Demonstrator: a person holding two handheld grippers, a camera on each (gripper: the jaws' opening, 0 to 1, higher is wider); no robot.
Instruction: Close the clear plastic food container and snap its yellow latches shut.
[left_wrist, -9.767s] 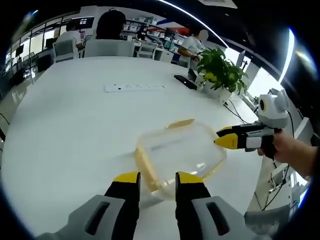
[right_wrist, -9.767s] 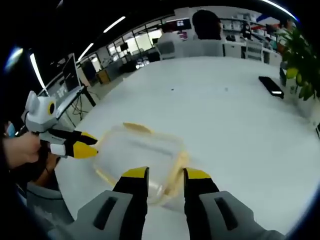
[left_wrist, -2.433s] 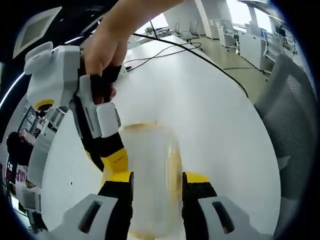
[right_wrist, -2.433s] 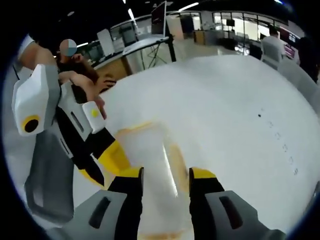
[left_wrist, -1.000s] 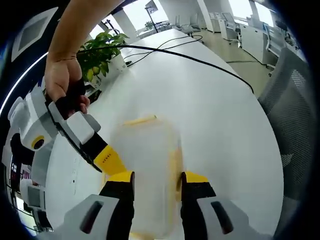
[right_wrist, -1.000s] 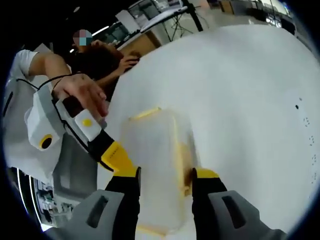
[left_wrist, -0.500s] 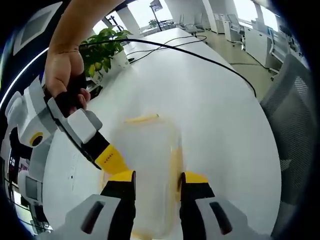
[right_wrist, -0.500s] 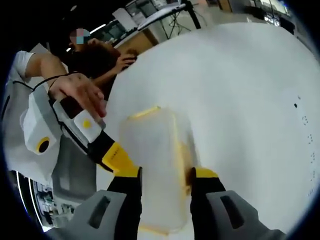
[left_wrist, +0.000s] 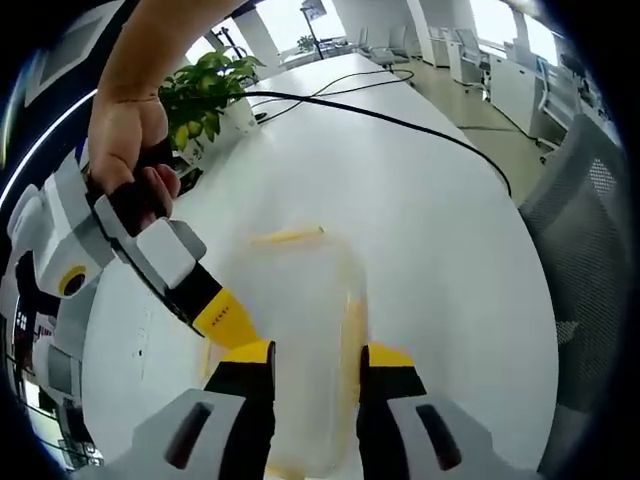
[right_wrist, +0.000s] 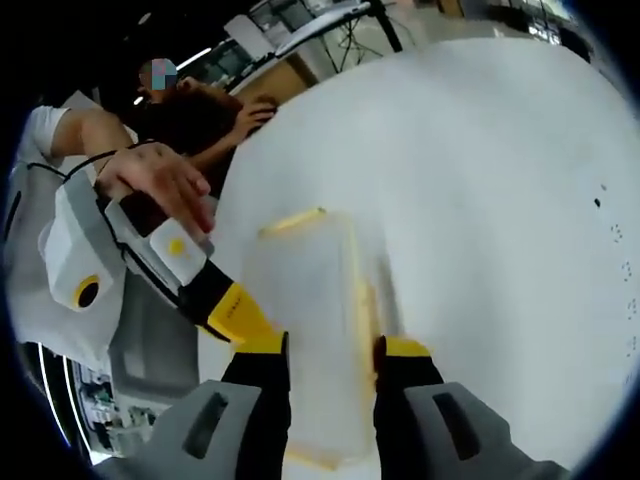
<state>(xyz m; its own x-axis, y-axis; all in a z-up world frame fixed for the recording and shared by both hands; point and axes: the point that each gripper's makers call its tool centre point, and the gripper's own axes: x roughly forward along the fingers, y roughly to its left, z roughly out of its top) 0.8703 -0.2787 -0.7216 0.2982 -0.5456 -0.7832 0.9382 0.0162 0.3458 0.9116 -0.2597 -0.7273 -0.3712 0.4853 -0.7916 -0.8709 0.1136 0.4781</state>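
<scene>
We are holding the clear container (left_wrist: 300, 340) on the white bench (left_wrist: 440, 230), squeezing it from opposite ends. Our left claw (left_wrist: 311, 354) is straddling the container's near end, both yellow tips pressing its sides. In the right gripper view, our right claw (right_wrist: 333, 349) is gripping the container (right_wrist: 310, 330) the same way, with the left claw (right_wrist: 232, 312) coming in alongside. A yellow latch (left_wrist: 287, 237) is lying at the far edge. A potted plant (left_wrist: 205, 95) and a black cable (left_wrist: 400, 120) are sitting farther along the bench.
</scene>
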